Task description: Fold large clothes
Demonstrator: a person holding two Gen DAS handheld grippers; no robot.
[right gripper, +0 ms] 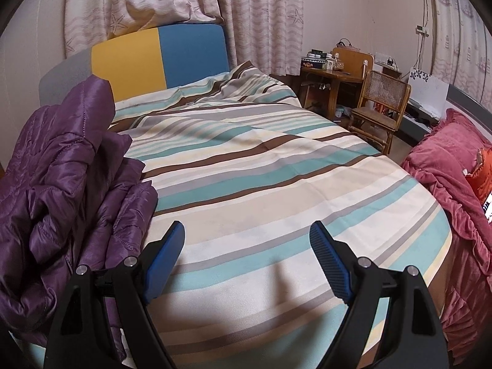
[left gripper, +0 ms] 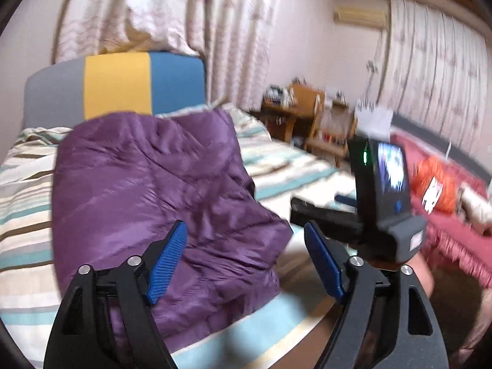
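Purple quilted jacket (left gripper: 160,190) lies bunched on the striped bed (right gripper: 276,184), toward its left edge, the bed's right half bare. Left gripper (left gripper: 246,258) and right gripper (right gripper: 246,258) hover over the bed, jaws wide, gripping nothing.

A bed (right gripper: 261,184) covered in a sheet striped cream, teal, brown and grey carries a purple quilted jacket (right gripper: 61,190), lying bunched along its left edge below the yellow-and-blue headboard (right gripper: 160,58); the rest of the sheet lies bare.
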